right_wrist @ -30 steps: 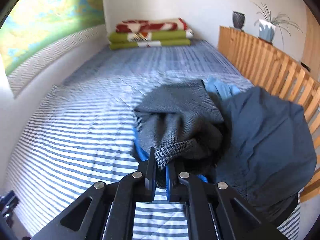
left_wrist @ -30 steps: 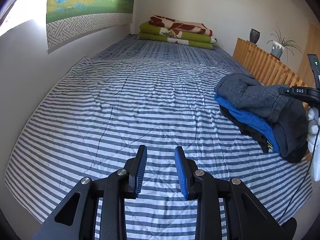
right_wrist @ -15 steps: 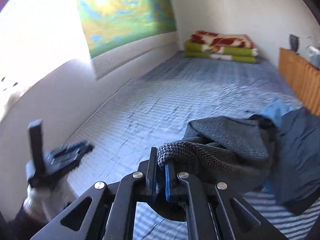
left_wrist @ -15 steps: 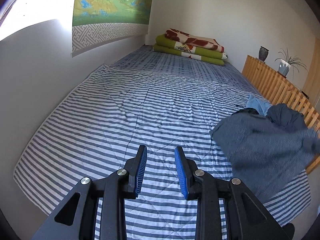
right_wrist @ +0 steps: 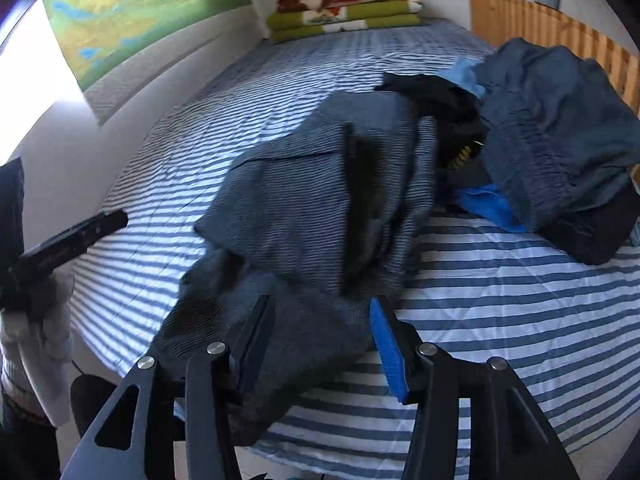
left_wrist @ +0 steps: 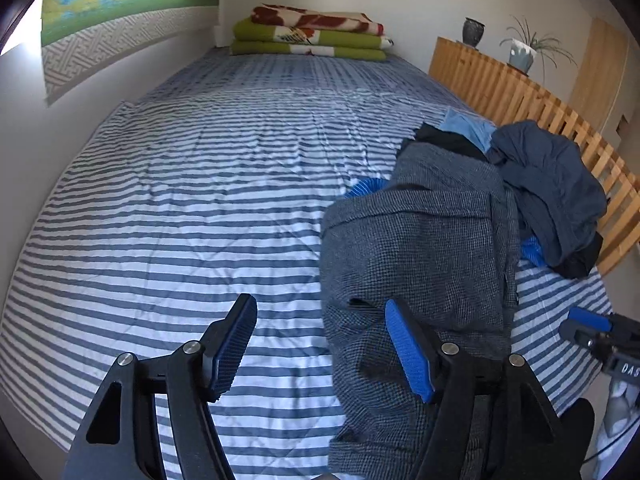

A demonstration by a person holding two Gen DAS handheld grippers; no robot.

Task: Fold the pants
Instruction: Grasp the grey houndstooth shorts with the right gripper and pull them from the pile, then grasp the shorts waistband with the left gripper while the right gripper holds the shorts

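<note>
The grey tweed pants [left_wrist: 420, 248] lie crumpled on the striped bed [left_wrist: 180, 200], running from the clothes pile down to the near edge. My left gripper [left_wrist: 322, 348] is open wide just above the bed, its right finger [left_wrist: 408, 352] over the pants' left side and its left finger over bare sheet. In the right wrist view the pants [right_wrist: 312, 208] spread out in front of my right gripper [right_wrist: 320, 340], which is open with the near end of the cloth lying loose between its fingers. The right gripper [left_wrist: 592, 328] also shows at the far right of the left wrist view.
A pile of clothes with a dark blue garment [left_wrist: 548, 184] on top sits by the wooden slatted rail [left_wrist: 500, 84] on the right. Folded blankets [left_wrist: 312, 36] lie at the far end. A wall runs along the bed's left side. A gloved hand [right_wrist: 36, 320] holds the left gripper.
The right gripper dragged the grey pants off the pile toward the near edge, then opened and let go. The left gripper opened wider and now sits over the pants' edge.
</note>
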